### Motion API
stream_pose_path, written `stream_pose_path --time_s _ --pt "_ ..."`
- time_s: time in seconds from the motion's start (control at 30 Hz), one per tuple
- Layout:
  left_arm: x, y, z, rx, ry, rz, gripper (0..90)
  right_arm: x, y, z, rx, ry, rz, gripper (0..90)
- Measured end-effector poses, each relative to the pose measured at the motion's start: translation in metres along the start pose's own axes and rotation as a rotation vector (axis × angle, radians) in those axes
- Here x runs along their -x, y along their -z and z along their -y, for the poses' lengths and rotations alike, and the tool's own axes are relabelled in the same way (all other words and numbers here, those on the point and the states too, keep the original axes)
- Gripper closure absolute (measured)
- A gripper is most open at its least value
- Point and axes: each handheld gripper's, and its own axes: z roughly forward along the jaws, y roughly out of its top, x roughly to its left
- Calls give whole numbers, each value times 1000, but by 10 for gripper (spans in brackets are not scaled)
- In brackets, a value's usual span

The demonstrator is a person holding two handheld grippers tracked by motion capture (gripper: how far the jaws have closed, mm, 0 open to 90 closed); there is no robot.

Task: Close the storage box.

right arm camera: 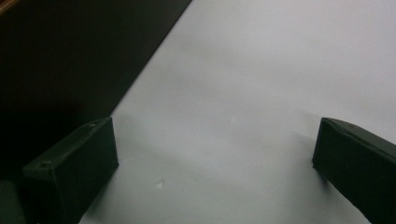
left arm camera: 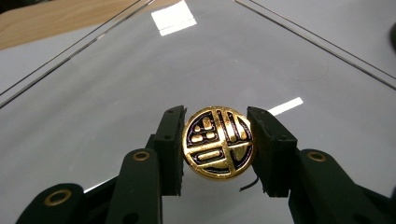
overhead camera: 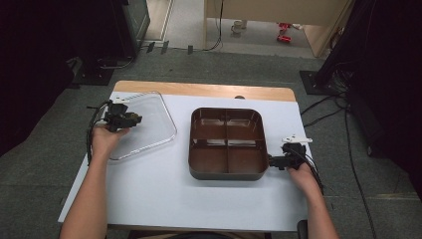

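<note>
On the bench (overhead camera: 164, 189), covered in white, a clear plastic lid (overhead camera: 149, 124) lies flat at the left and a brown tray (overhead camera: 227, 172) with four compartments sits near the middle, the two apart. The left gripper (overhead camera: 130, 118) hangs over the lid's near-left part, and in the left gripper view its jaws pinch a round gold knob (left arm camera: 217, 142) with a black pattern, one jaw pressed to each side of it. The knob stands on the transparent lid (left arm camera: 140, 79), whose raised edges run off toward the far corners. The right gripper (overhead camera: 271, 161) rests at the tray's right wall near its front corner; in the right gripper view its jaws are spread wide over bare white surface, holding nothing, with the tray's dark wall (right arm camera: 70, 60) just beside the left jaw.
</note>
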Motion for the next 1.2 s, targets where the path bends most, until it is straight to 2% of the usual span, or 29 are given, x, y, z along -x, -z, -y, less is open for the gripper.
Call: stream_pose_path --time_s 0.17,0.37,0.43,0.5,0.6,0.63,0.67,0.7,0.73,0.83,0.87,0.9,0.97,1.0,1.03,1.1,1.2 --pt "13 17 -13 13 -14 30 599 0 0 0 0 0 0 0" --pt "26 29 -27 36 -9 69 599 0 0 0 0 0 0 0" --pt "37 36 -35 47 -27 83 599 0 0 0 0 0 0 0" --pt "40 38 -38 48 -32 90 599 0 0 0 0 0 0 0" --pt "58 45 -50 37 -40 116 599 0 0 0 0 0 0 0" --pt "58 45 -50 37 -40 116 599 0 0 0 0 0 0 0" --pt "66 46 -54 33 -44 129 599 0 0 0 0 0 0 0" --pt "76 48 -59 34 -64 145 600 0 0 0 -1 -1 0 0" --pt "76 48 -59 34 -64 145 599 0 0 0 -1 -1 0 0" --pt "99 50 -66 42 -100 175 599 0 0 0 -1 -1 0 0" --pt "99 50 -66 42 -100 175 599 0 0 0 -1 -1 0 0" --pt "106 50 -68 39 -106 181 599 0 0 0 -1 -1 0 0" --pt "120 50 -71 41 -136 192 599 0 0 0 0 -1 0 0" --pt "120 50 -71 41 -136 192 599 0 0 0 0 -1 0 0" --pt "130 48 -72 40 -151 207 599 0 0 0 -1 -1 0 0" --pt "135 47 -73 37 -159 215 599 0 0 0 0 -2 0 0" --pt "150 37 -75 12 -184 234 599 0 0 0 -1 -1 0 0"
